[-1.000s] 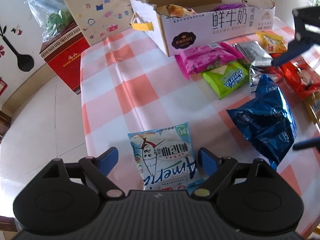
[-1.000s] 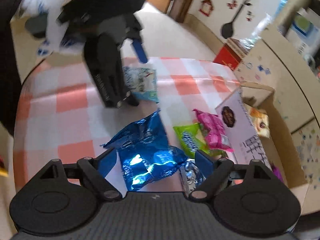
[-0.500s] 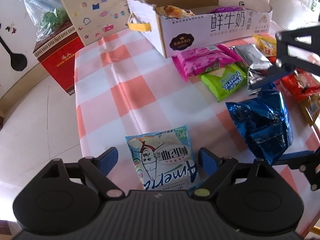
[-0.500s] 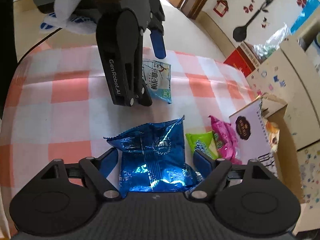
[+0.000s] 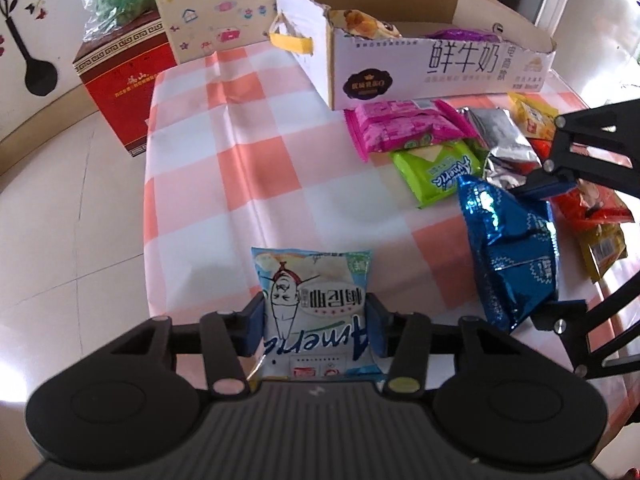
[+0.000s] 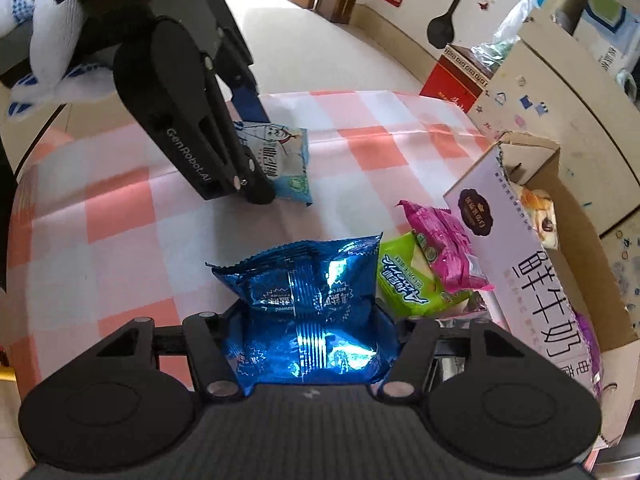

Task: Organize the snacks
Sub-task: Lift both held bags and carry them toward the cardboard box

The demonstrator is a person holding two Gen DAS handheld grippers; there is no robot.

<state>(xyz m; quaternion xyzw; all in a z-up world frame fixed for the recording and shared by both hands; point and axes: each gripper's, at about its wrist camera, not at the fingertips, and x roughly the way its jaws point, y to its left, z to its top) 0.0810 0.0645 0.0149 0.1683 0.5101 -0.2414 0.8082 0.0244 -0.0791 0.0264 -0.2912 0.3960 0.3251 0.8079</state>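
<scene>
A light-blue and white snack packet (image 5: 316, 280) lies near the front edge of the checked tablecloth (image 5: 248, 160). My left gripper (image 5: 316, 324) is shut on it, with a blue pad pressed against each side. The right wrist view shows the same packet (image 6: 280, 164) under the left gripper (image 6: 262, 156). A shiny blue foil bag (image 6: 312, 292) sits between the fingers of my right gripper (image 6: 310, 320). Its jaws are closing and the pads squeeze the bag's sides. In the left wrist view the right gripper (image 5: 554, 252) flanks the blue bag (image 5: 508, 248).
An open white cardboard box (image 5: 440, 76) with snacks inside stands at the back. In front of it lie pink (image 5: 400, 124), green (image 5: 436, 172), silver (image 5: 504, 144), yellow (image 5: 532, 114) and red (image 5: 592, 204) packets. A red box (image 5: 124, 80) stands on the floor beyond the table's left edge.
Both pairs of jaws have closed in: the left onto the light-blue packet, the right onto the blue foil bag. The right gripper came down over the bag.
</scene>
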